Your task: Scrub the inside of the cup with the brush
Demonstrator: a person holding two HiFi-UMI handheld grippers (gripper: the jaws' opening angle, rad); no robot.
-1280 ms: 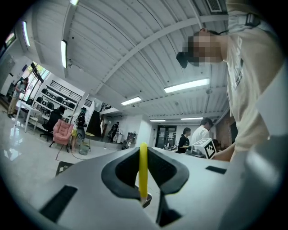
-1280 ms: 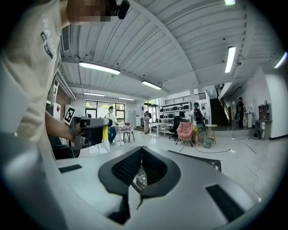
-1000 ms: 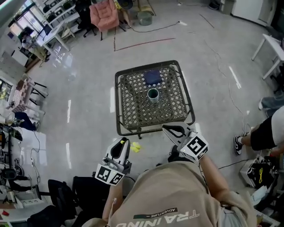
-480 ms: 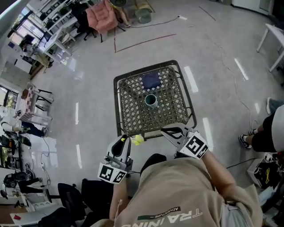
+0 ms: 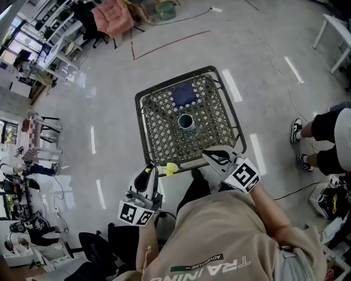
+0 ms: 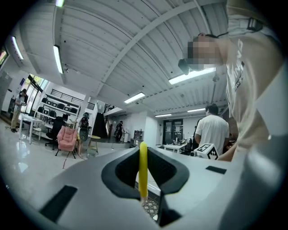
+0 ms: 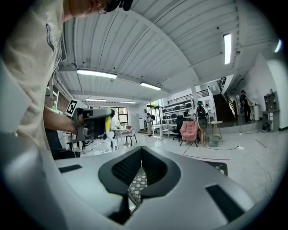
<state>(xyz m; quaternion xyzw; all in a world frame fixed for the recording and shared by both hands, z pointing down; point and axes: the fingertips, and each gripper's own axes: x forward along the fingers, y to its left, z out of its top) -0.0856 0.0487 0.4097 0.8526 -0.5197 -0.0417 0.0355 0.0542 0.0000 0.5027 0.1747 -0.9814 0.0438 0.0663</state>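
Observation:
A teal cup (image 5: 186,121) stands upright in the middle of a small lattice-top table (image 5: 156,137). My left gripper (image 5: 150,171) is shut on a yellow brush (image 5: 171,168), whose head hangs at the table's near edge. In the left gripper view the yellow brush handle (image 6: 143,168) stands upright, pinched between the dark jaws. My right gripper (image 5: 207,156) hovers over the table's near right corner, shut and empty. In the right gripper view its jaws meet with nothing between them at the right gripper (image 7: 141,167), and the left gripper (image 7: 93,122) shows at the left. Both grippers are well short of the cup.
A dark blue cloth (image 5: 185,95) lies on the table behind the cup. A bystander's legs (image 5: 323,140) are on the floor at the right. A pink chair (image 5: 112,16) and desks stand far back left. Shiny floor surrounds the table.
Both grippers have come closer to the table's near edge; the brush head, earlier over the floor, now sits at the rim. The jaws have not changed.

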